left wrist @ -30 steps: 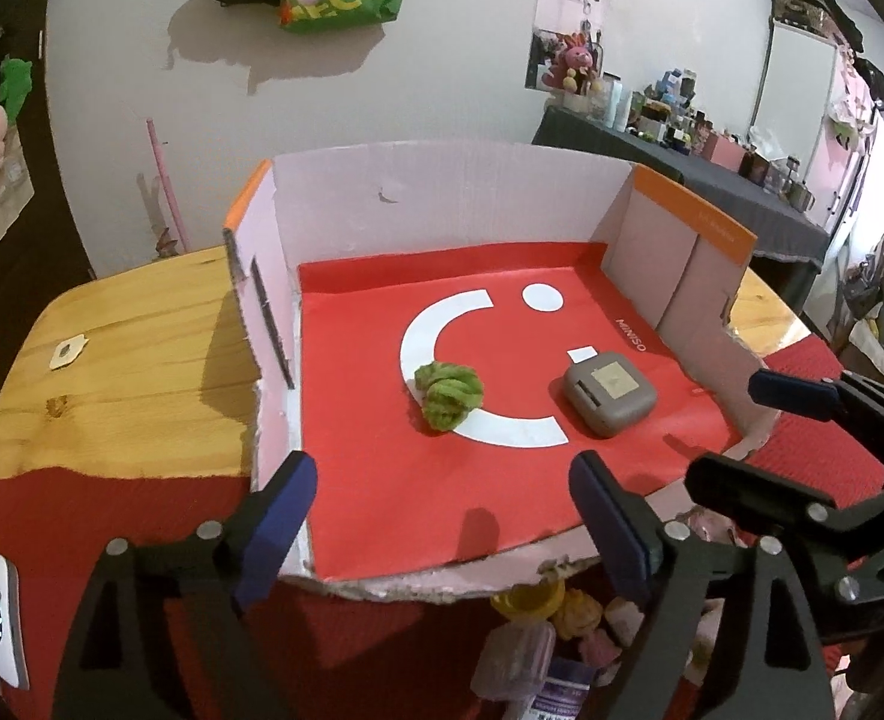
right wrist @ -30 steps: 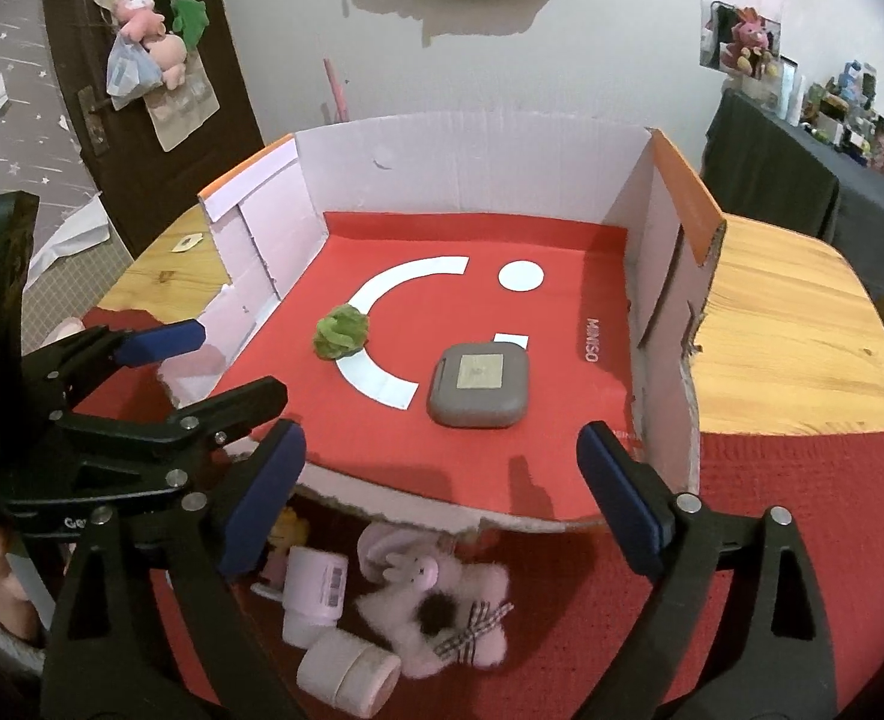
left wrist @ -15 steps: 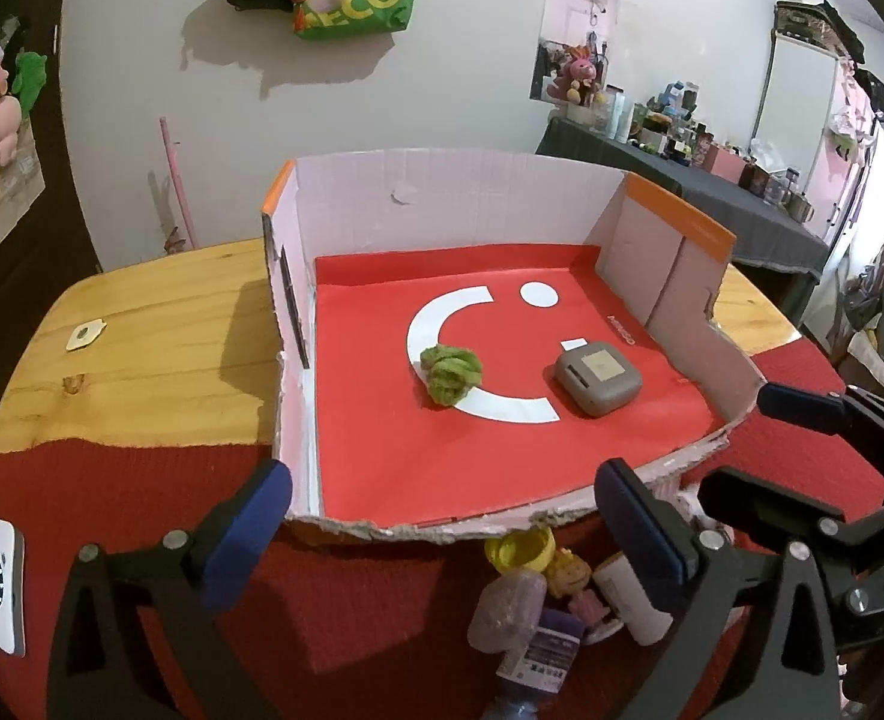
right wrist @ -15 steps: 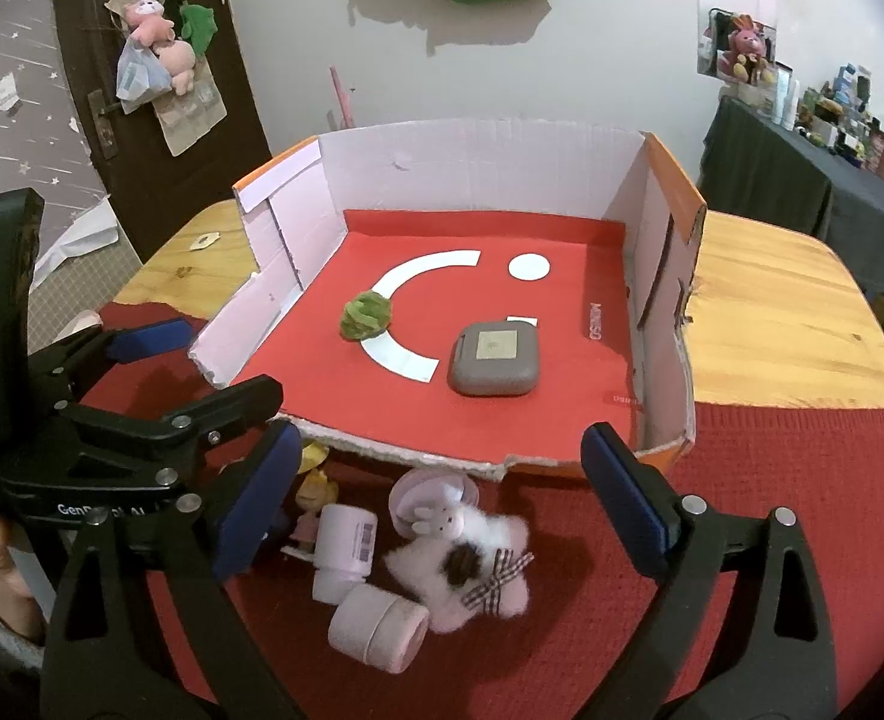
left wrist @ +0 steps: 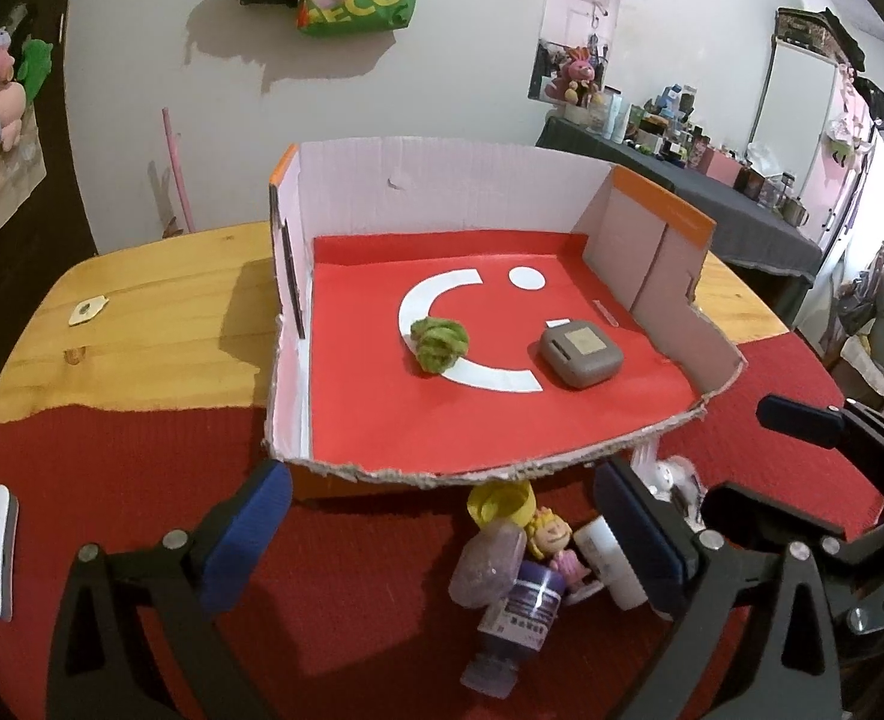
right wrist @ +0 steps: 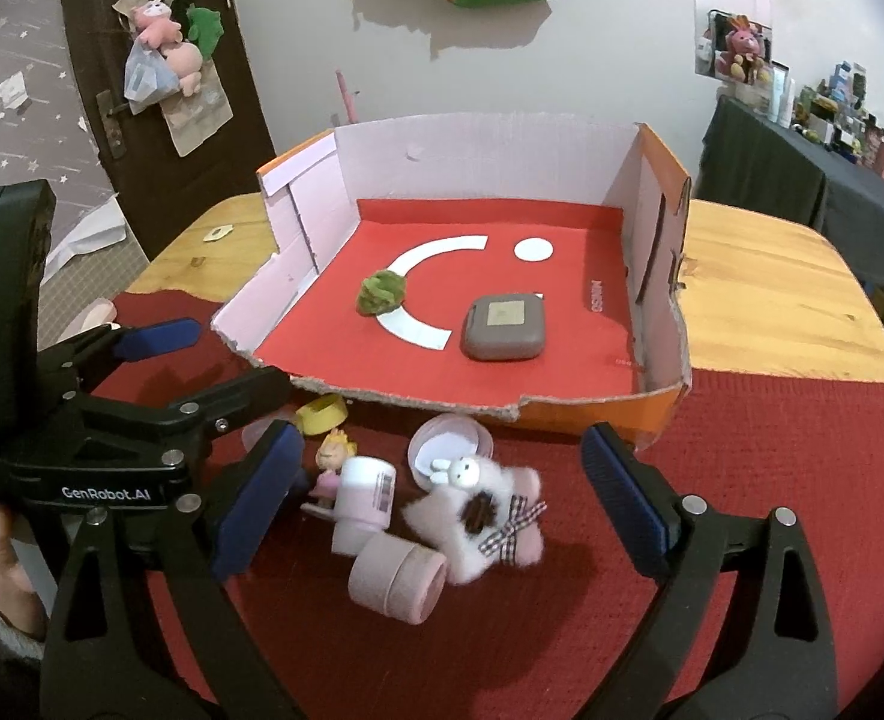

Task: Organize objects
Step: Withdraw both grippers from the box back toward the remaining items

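Now both jaws released, empty; fluffy pink plush bunny lies between right gripper pads, probably nearer than left gripper.

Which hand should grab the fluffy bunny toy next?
Probably the right. In its own view the right gripper is open, with the pink bunny plush lying between its fingers. The left gripper, also open, faces the purple bottle and doll instead.

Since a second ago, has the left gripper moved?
Yes. The left gripper has pulled back from the cardboard box; its fingertips now sit short of the torn front edge.
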A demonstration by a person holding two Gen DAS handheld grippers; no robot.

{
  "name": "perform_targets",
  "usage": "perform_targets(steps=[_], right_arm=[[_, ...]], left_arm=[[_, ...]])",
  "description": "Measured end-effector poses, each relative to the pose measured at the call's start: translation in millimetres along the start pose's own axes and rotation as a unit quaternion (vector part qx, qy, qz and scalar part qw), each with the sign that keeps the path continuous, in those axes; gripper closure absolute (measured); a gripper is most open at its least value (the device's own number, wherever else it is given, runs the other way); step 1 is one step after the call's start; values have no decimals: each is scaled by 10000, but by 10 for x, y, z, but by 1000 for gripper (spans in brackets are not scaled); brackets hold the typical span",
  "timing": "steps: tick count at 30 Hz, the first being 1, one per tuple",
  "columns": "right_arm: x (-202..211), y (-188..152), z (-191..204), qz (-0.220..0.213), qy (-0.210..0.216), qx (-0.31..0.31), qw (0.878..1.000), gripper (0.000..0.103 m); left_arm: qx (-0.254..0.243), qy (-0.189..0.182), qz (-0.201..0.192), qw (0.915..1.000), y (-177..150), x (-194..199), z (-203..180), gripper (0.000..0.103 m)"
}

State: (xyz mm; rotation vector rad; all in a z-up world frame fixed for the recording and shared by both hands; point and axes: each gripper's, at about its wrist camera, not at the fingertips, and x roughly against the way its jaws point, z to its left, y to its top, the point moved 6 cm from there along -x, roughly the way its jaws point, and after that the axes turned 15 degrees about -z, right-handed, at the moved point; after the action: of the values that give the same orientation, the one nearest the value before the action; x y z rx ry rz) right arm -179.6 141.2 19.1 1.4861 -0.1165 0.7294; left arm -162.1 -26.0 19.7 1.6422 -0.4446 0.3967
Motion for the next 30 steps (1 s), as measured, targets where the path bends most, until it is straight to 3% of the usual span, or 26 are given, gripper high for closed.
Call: perform_targets(steps=[11, 21, 29, 30], right_arm=[[149, -117, 92, -56, -33, 57, 10000, 8], [279, -261, 157, -89, 15, -11, 10000, 10], [346, -466, 165, 15, 57, -164, 9998, 41], [349, -490, 164, 40, 75, -184, 9998, 41]], left_arm=[[-45, -142, -61, 9999, -109, 187, -54, 0], [-221, -347, -51, 9991, -232, 346, -156, 14], [-204, -470, 39, 9987, -342, 389, -172, 27], [-203, -483, 50, 9986, -357, 391, -172, 28]])
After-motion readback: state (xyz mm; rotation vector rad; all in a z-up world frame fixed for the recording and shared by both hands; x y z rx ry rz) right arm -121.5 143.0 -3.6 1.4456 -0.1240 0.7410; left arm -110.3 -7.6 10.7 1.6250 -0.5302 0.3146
